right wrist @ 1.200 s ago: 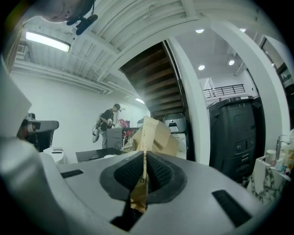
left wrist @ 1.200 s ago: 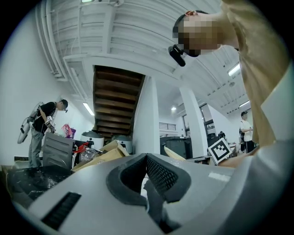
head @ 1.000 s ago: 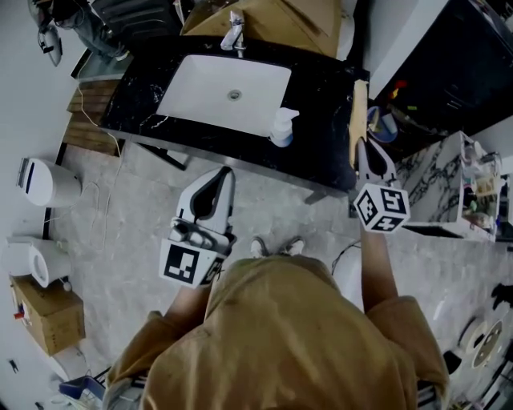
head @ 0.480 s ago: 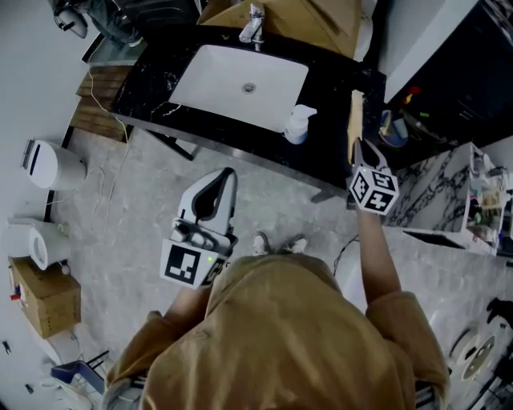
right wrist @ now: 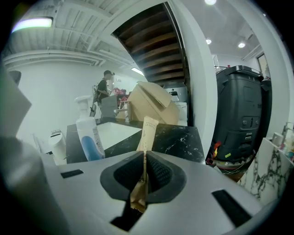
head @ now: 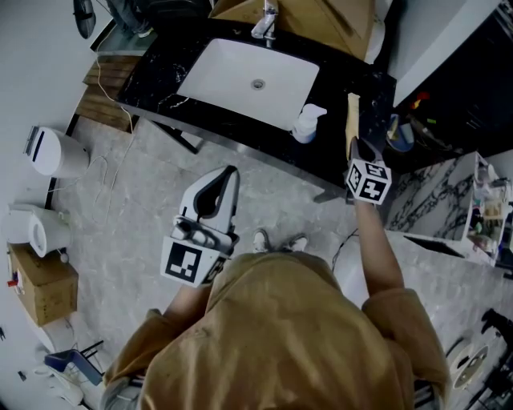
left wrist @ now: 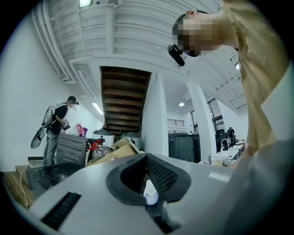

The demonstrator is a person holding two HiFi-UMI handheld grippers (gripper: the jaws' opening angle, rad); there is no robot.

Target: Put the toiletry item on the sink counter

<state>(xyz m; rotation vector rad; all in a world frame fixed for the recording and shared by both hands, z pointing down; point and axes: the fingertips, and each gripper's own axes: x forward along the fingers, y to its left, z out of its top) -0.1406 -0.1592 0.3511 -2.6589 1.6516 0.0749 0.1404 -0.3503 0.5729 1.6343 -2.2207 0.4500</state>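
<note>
My right gripper [head: 362, 146] is shut on a flat tan sachet [head: 353, 120], which sticks up edge-on from between the pads [right wrist: 148, 131]. It hovers over the right end of the black sink counter [head: 337, 92]. The white basin [head: 248, 80] lies to its left, with a white pump bottle [head: 306, 124] on the counter's front edge between them. My left gripper [head: 227, 172] hangs lower, over the floor in front of the counter. It is shut on a small white tube [left wrist: 150, 195] deep between its pads.
A faucet [head: 267, 24] stands behind the basin. A black bin [right wrist: 243, 119] and a marble-patterned shelf unit [head: 449, 216] stand right of the counter. On the floor at left are a white bin [head: 56, 152], a kettle [head: 32, 228] and a cardboard box [head: 44, 288]. A person [right wrist: 104, 89] stands far behind.
My right gripper has reached forward with the sachet, from the counter's front edge to over its right end. The left gripper has stayed where it was.
</note>
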